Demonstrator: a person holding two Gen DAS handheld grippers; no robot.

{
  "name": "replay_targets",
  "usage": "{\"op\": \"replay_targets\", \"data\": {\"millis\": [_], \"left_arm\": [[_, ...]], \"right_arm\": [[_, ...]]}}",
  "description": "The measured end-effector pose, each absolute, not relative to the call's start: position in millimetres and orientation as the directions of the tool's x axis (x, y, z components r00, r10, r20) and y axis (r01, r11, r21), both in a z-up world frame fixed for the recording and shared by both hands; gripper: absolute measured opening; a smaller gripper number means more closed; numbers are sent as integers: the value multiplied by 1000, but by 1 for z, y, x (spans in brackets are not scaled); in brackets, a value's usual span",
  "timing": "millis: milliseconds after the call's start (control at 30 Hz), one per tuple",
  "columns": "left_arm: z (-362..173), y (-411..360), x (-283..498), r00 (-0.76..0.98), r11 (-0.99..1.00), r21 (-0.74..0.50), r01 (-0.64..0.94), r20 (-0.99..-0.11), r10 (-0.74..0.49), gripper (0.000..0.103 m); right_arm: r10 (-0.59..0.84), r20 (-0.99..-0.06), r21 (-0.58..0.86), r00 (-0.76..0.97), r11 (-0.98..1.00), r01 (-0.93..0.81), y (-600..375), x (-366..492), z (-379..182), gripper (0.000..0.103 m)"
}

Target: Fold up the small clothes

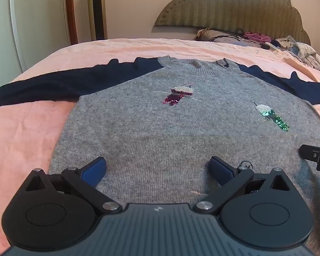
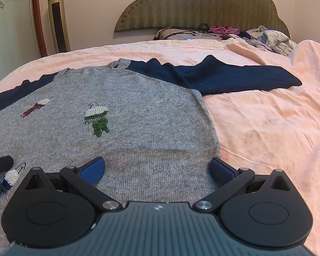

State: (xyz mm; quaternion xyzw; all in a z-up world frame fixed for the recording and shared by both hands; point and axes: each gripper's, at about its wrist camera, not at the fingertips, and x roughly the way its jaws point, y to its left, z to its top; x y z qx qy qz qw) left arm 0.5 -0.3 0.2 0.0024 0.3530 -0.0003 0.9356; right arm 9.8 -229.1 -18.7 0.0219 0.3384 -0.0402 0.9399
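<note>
A small grey sweater (image 1: 155,128) with navy sleeves and sequin birds lies flat, front up, on the pink bed cover (image 1: 21,132). Its sleeves (image 1: 53,85) are spread out to both sides. My left gripper (image 1: 157,168) is open and empty, low over the hem's left half. My right gripper (image 2: 157,168) is open and empty over the hem's right half of the sweater (image 2: 138,117), near its right side edge. The right sleeve (image 2: 224,76) lies stretched on the cover. The right gripper's tip shows at the left wrist view's right edge (image 1: 315,155).
A pile of loose clothes (image 2: 266,38) and cables lies by the green headboard (image 2: 202,4). A tall gold fan heater (image 2: 57,19) stands by the wall on the left. The pink cover (image 2: 266,117) extends right of the sweater.
</note>
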Motion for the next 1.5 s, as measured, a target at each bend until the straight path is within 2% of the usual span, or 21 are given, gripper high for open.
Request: {"op": "replay_targets", "data": {"millis": [1500], "left_arm": [[-1, -3, 0, 757, 1000, 17, -6, -654, 16, 103]], "right_arm": [[-61, -638, 12, 768, 996, 90, -228, 10, -19, 103]]}}
